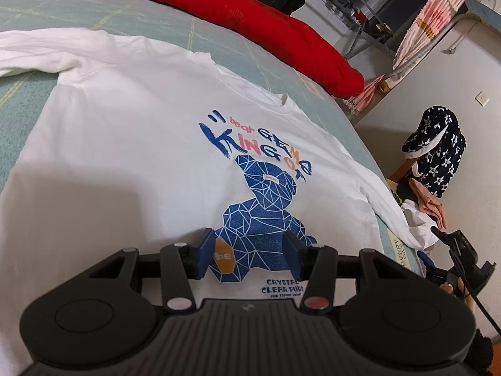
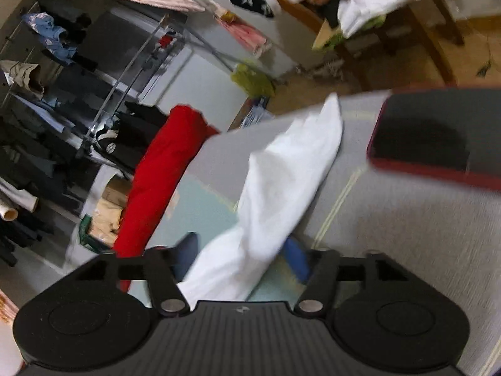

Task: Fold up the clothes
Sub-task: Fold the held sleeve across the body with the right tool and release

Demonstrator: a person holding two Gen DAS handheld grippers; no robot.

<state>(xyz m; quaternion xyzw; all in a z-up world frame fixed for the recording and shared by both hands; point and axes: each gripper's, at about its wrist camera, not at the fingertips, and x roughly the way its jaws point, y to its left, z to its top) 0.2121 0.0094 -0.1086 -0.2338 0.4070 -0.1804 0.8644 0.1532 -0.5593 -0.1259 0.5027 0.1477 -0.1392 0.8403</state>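
Left wrist view shows our soft, floppy white shirt (image 1: 125, 131) lying flat, so we pinch its sleeve (image 2: 281, 181), both hand-held grippers standing apart.

The white printed cotton T-shirt (image 1: 131, 144) lies flat on the green checked bed (image 1: 37, 9); the long red fabric bolster (image 1: 250, 15) lies behind it.

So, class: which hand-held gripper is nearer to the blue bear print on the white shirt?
Left. The left hand-held gripper hovers right over the blue bear print on the white shirt. The right hand-held gripper is off at the shirt's sleeve.
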